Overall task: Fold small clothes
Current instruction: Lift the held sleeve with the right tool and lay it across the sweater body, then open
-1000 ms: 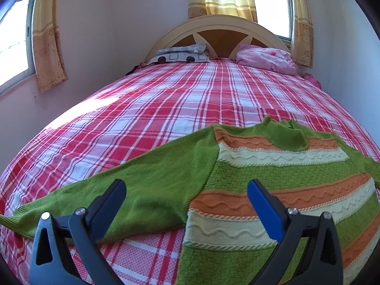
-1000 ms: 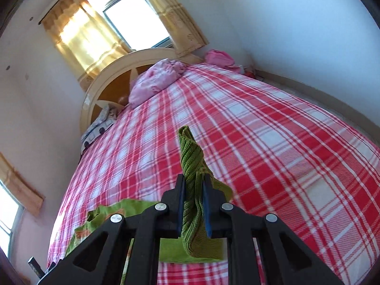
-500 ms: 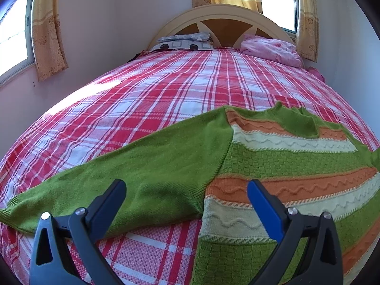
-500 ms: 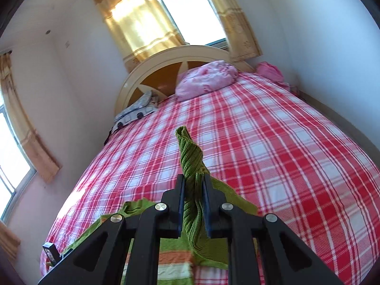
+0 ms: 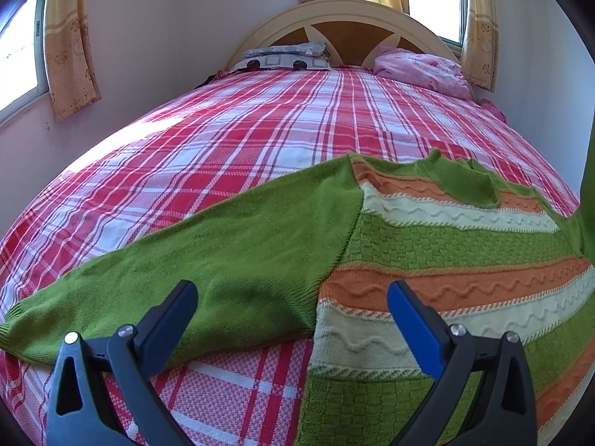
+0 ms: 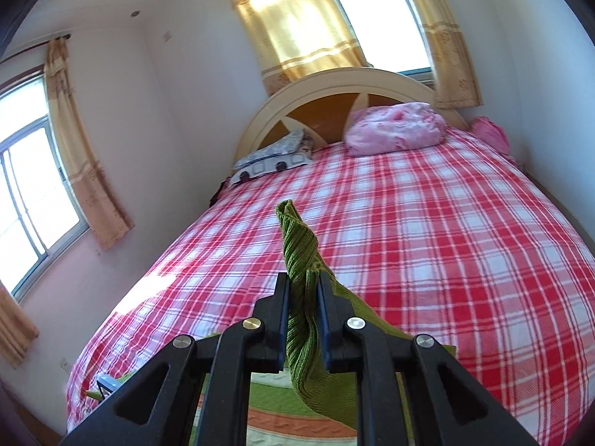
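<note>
A green knitted sweater (image 5: 427, 245) with orange and cream bands lies flat on the red plaid bed (image 5: 260, 137). Its left sleeve (image 5: 186, 271) stretches out to the left. My left gripper (image 5: 292, 303) hovers open just above the sleeve's armpit area, nothing between its fingers. My right gripper (image 6: 303, 290) is shut on the ribbed cuff of the right sleeve (image 6: 297, 245), which is lifted off the bed above the sweater body (image 6: 282, 420). The raised sleeve shows as a green strip (image 5: 587, 200) at the right edge of the left wrist view.
A patterned pillow (image 5: 286, 57) and a pink bundle of bedding (image 5: 420, 68) lie by the wooden headboard (image 6: 334, 93). Walls with curtained windows close in on the left and behind. More pink cloth (image 6: 489, 132) lies at the far right corner.
My right gripper has swung the held cuff up and leftward over the sweater, rolling level. The left gripper has sunk slightly toward the sleeve and stays open.
</note>
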